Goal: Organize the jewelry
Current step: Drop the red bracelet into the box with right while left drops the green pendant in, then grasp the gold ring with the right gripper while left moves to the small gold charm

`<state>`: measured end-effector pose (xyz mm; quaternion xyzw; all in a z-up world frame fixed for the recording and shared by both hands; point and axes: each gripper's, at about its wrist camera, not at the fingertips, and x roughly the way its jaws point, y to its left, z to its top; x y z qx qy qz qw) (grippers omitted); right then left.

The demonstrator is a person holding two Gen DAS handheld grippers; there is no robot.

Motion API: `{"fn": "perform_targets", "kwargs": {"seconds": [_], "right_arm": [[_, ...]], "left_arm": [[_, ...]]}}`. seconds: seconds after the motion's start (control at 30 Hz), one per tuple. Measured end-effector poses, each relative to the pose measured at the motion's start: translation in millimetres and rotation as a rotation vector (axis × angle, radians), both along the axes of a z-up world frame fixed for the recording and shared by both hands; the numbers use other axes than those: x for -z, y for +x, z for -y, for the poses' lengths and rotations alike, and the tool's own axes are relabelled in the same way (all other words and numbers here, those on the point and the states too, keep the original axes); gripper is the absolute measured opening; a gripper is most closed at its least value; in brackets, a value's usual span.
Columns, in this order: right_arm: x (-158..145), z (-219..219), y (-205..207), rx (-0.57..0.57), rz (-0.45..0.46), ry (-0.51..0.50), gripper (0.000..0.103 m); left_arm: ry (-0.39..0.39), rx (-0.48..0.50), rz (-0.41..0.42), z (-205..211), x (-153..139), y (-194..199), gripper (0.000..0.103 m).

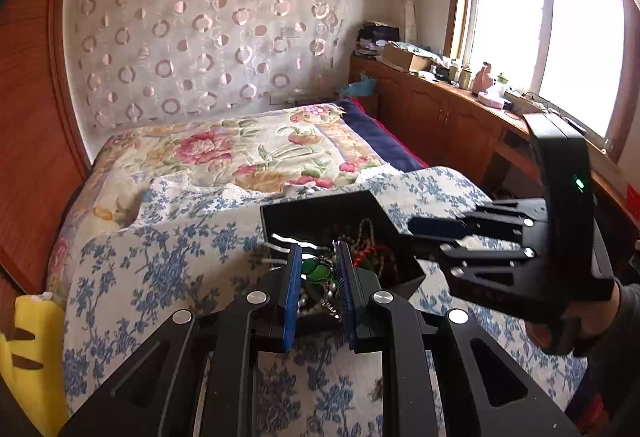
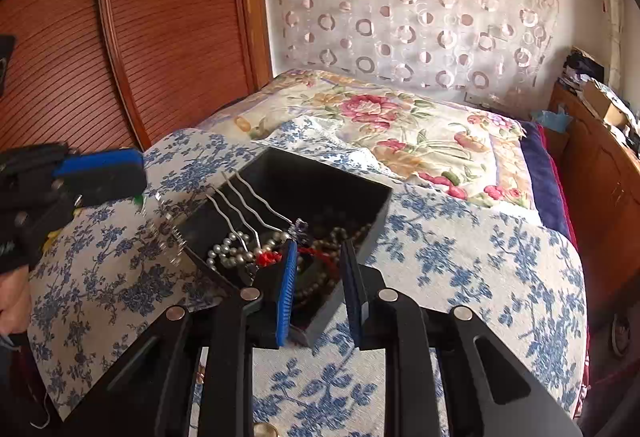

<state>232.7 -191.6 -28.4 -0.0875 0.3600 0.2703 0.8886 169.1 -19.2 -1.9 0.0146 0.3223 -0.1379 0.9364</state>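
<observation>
A black open box (image 2: 320, 193) sits on a blue-and-white floral cloth (image 2: 460, 257) spread over the bed, well in from the cloth's edges, with a pink-flowered quilt (image 2: 380, 117) beyond it toward the curtained wall. Inside the box lie a white pearl strand (image 2: 230, 251), wavy silver hairpins (image 2: 248, 205) leaning over its left rim, a red cord piece (image 2: 268, 257) and dark bead strings (image 2: 320, 277), all tangled together. A green-stoned piece (image 1: 316, 269) shows between the left gripper's pads. A yellow plush (image 1: 32, 349) lies at the cloth's near left edge, and a wooden cabinet (image 1: 432, 109) runs under the window.

The left gripper (image 1: 318, 277) points down at the box's near left side, its jaws narrowly parted around the green piece; whether they pinch it I cannot tell. The right gripper (image 2: 318, 277) hangs over the box's near corner, jaws apart and holding nothing, its blue pads (image 2: 286, 293) just above the beads.
</observation>
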Motion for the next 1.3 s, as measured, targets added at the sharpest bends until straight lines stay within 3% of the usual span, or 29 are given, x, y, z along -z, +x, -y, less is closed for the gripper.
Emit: {"fn": "perform_targets", "kwargs": {"seconds": [0.37, 0.43, 0.53, 0.77, 0.8, 0.83, 1.03, 1.3], "right_arm": [[4, 32, -30, 0.005, 0.006, -0.002, 0.024], [9, 36, -37, -0.003, -0.006, -0.002, 0.024], [16, 38, -47, -0.016, -0.020, -0.008, 0.024], [39, 36, -68, -0.053, -0.079, -0.026, 0.024], [44, 35, -72, -0.054, -0.087, -0.036, 0.025], [47, 34, -75, -0.055, -0.092, -0.044, 0.025], [58, 32, -86, -0.072, -0.113, -0.056, 0.035], [64, 26, -91, -0.091, -0.122, -0.086, 0.035]], "left_arm": [[0.033, -0.002, 0.003, 23, 0, 26, 0.019], [0.033, -0.003, 0.001, 25, 2, 25, 0.031], [0.041, 0.002, -0.001, 27, 5, 19, 0.039], [0.044, 0.020, -0.025, 24, 21, -9, 0.047], [0.049, 0.018, -0.029, 22, 25, -14, 0.050], [0.051, 0.015, -0.032, 22, 27, -17, 0.059], [0.045, 0.021, -0.069, 15, 48, -37, 0.074], [0.103, 0.027, -0.157, 11, 85, -43, 0.085]]}}
